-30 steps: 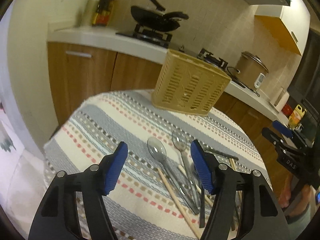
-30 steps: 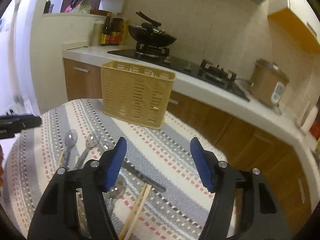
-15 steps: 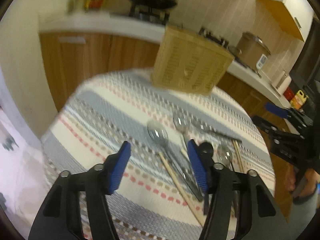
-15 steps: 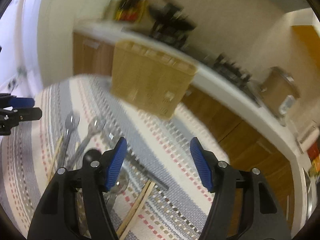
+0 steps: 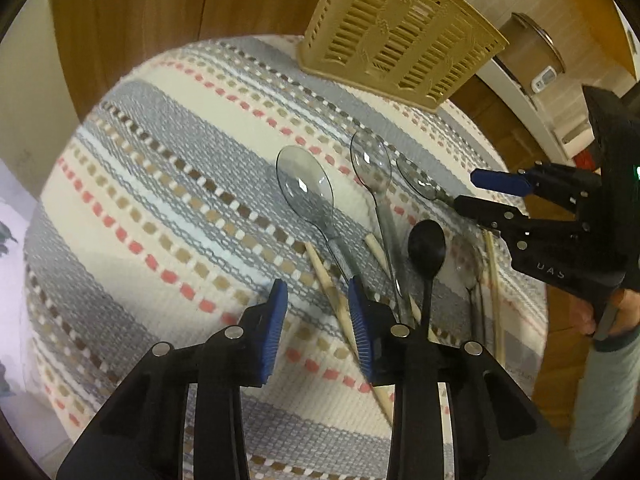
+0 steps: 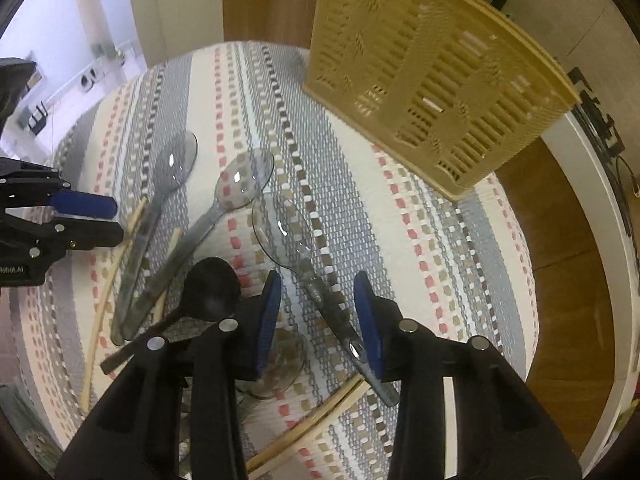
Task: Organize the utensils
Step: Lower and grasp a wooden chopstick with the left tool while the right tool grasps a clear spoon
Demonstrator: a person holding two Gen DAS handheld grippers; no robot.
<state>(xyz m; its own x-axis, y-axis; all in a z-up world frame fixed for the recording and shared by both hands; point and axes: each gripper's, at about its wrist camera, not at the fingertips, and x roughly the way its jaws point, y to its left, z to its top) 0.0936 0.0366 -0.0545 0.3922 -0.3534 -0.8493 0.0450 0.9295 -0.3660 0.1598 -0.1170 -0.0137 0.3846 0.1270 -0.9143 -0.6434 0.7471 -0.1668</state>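
While the clear spoons (image 5: 306, 188) lie at twelve o'clock from it on the table (image 5: 160, 184), the left hand-held gripper (image 5: 316, 330) and the right hand-held gripper (image 6: 316, 320), jaws just narrowing, grip nothing.

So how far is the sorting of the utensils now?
Nothing looks sorted yet: spoons and chopsticks lie on the tablecloth, away from the basket. Both tools have just been closing: the right tool straddles a clear spoon's handle, the left tool a chopstick. All utensils remain.

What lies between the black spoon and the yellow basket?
In the left wrist view, clear spoons and bare striped cloth lie between black spoon and basket.
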